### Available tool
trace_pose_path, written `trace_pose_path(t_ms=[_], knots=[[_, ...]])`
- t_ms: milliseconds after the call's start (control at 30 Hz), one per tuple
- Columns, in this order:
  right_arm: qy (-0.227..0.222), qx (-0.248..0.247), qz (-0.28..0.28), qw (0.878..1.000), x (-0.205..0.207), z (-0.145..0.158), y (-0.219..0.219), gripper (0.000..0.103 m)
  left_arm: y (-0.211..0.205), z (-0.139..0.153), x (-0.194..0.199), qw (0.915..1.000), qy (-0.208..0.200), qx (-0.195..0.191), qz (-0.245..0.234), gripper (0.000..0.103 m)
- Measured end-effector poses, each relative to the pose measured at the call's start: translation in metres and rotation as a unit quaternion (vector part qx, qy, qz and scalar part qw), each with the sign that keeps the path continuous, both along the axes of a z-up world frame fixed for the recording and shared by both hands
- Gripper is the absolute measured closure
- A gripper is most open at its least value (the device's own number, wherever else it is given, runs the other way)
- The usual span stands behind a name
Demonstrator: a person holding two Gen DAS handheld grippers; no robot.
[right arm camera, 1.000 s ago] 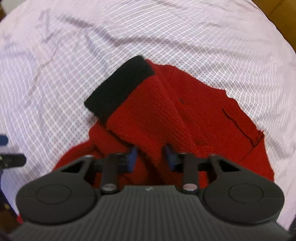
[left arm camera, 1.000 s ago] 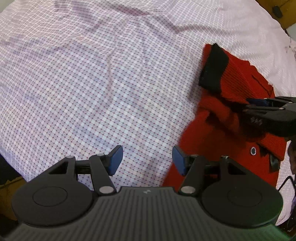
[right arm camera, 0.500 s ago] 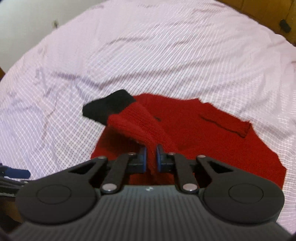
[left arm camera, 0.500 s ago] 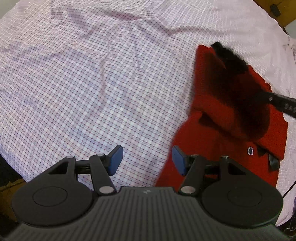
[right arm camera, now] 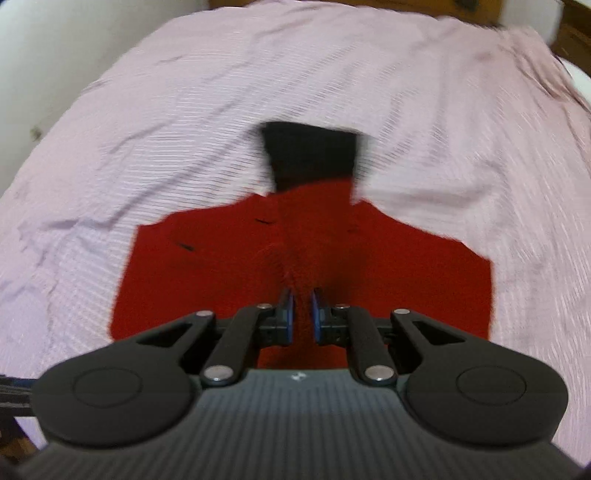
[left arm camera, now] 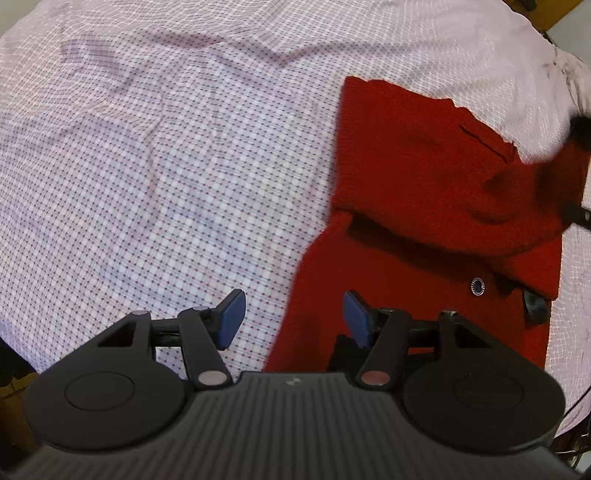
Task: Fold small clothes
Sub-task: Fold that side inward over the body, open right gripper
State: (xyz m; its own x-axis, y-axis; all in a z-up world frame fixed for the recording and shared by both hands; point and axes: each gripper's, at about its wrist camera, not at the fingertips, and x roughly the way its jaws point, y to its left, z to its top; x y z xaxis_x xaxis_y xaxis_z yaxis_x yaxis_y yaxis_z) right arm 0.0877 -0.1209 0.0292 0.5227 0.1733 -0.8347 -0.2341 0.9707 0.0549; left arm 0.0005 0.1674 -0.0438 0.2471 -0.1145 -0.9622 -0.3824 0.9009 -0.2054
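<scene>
A small red knit sweater [left arm camera: 424, 192] with black cuffs lies on a checked pink sheet [left arm camera: 166, 166]. My right gripper [right arm camera: 301, 314] is shut on the sweater's sleeve [right arm camera: 314, 221] and holds it lifted, with the black cuff [right arm camera: 310, 155] stretched away from me. The view is motion-blurred. In the left wrist view the lifted sleeve and cuff [left arm camera: 581, 127] show at the far right edge. My left gripper [left arm camera: 293, 317] is open and empty, hovering over the sweater's near left edge. A dark button [left arm camera: 477, 286] shows on the sweater's front.
The sheet [right arm camera: 184, 110] is wrinkled and spreads all around the sweater. A white wall [right arm camera: 55, 44] stands at the far left. Wooden furniture [left arm camera: 546, 11] shows past the far right corner of the bed.
My right gripper closed on the sleeve, lifted it and swung it across the sweater to the right. The cuff moved from the sweater's left to its far right. My left gripper stayed open.
</scene>
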Motion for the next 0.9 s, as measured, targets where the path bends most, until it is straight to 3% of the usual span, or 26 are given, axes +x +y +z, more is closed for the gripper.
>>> trace_pose_path(t_ms=[200,400,567,900], knots=[[0.048,-0.003,-0.055,0.997,-0.004,-0.028,-0.041,0.088,-0.013,-0.001,0.008,0.9999,0.001,0.000,-0.010,0.039],[0.104,-0.002,-0.073,0.992,-0.011,-0.046,-0.071,0.087,-0.030,-0.001,0.018,0.9997,0.001,0.006,-0.025,0.038],[0.104,0.014,-0.075,0.992,-0.020,-0.044,-0.089,0.087,-0.043,0.001,0.027,0.9993,-0.003,0.010,-0.037,0.039],[0.103,0.092,-0.143,0.980,0.005,-0.043,-0.143,0.087,-0.059,0.006,0.052,0.9985,-0.020,0.025,-0.044,0.039]])
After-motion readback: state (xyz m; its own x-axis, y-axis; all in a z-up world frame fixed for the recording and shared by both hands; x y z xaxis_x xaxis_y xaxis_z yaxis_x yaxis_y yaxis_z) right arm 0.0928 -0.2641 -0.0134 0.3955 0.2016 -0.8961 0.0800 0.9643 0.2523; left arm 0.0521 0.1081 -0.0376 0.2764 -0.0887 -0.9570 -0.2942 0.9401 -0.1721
